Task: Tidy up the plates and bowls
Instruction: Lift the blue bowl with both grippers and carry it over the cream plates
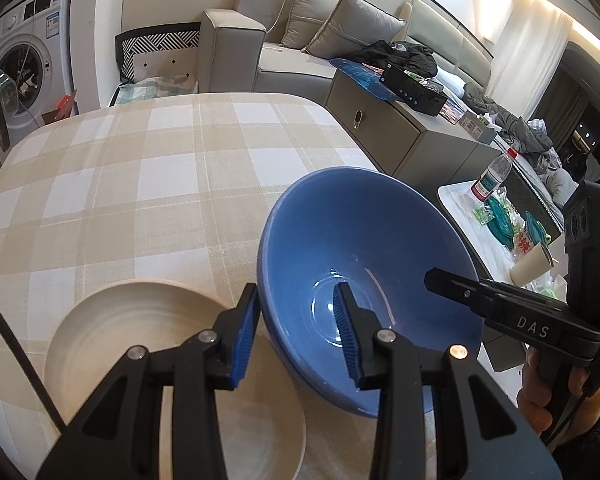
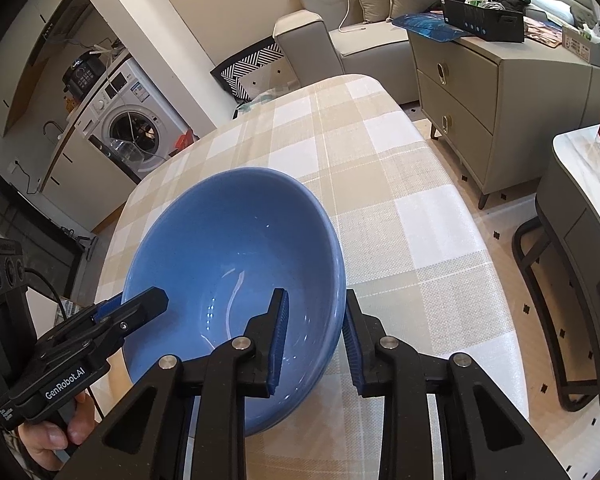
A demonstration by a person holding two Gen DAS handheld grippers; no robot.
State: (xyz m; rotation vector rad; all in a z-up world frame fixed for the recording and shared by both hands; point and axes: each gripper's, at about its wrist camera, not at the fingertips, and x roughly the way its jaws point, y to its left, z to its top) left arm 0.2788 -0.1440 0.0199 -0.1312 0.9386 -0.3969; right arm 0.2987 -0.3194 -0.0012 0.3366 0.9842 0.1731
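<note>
On the worktop [image 1: 140,168], the near left holds a cream plate [image 1: 132,320]; just right of it is the blue bowl [image 1: 364,264], tilted, its mouth facing up and toward the near side. There seems to be a second blue rim beneath it, so it may sit in another bowl; the frames leave that unsure.

The left gripper [image 1: 296,332] straddles the bowl's left wall, one finger outside and one inside; whether the pads press cannot be told. The right gripper [image 2: 314,340] straddles the right wall likewise, seemingly pinching it.

To do this step well, both grips should likely be firm before lifting, and both sides raised evenly so the bowl does not tip further. It should probably be levelled before being set down.

The bowl is round, so it has no long axis; its centre axis leans from upright.
</note>
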